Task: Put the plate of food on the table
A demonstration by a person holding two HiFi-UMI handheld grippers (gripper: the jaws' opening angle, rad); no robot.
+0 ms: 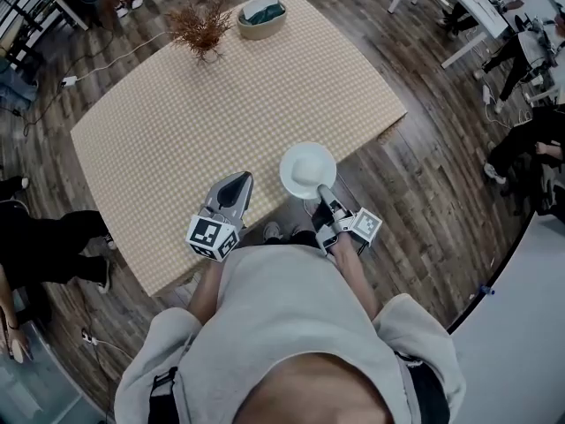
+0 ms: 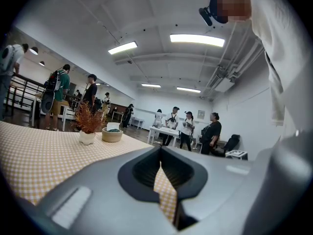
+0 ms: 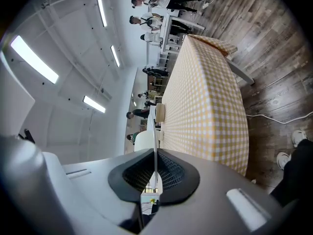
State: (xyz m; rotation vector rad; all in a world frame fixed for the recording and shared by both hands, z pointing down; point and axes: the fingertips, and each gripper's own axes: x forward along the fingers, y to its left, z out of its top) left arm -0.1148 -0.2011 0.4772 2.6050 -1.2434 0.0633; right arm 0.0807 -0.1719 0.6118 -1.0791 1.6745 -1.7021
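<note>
The right claw [image 1: 323, 193] is clamped on the near rim of the white plate [image 1: 307, 170]. In the right gripper view the rim runs edge-on as a thin white line straight between the two pads, which press on it from both sides. The plate is held in the air at the near edge of the counter [image 1: 177, 140], partly over the yellow checked cloth and partly over the wooden floor [image 1: 424, 193]. It has a pale raised middle, and what lies on it cannot be made out. The left claw [image 1: 238, 184] has its jaws together with nothing between them; in the left gripper view only a narrow slit shows the checked cloth beyond. It hovers over the counter's near edge, to the left of the plate and apart from it. Both claws point away from the person in the grey sweatshirt [image 1: 291, 325], who stands at the counter's near edge. At the far end of the counter a dried plant [image 1: 201, 26] in a small white pot stands just beside a beige bowl [image 1: 261, 18] with something dark green in it. Other people stand around the room
</note>
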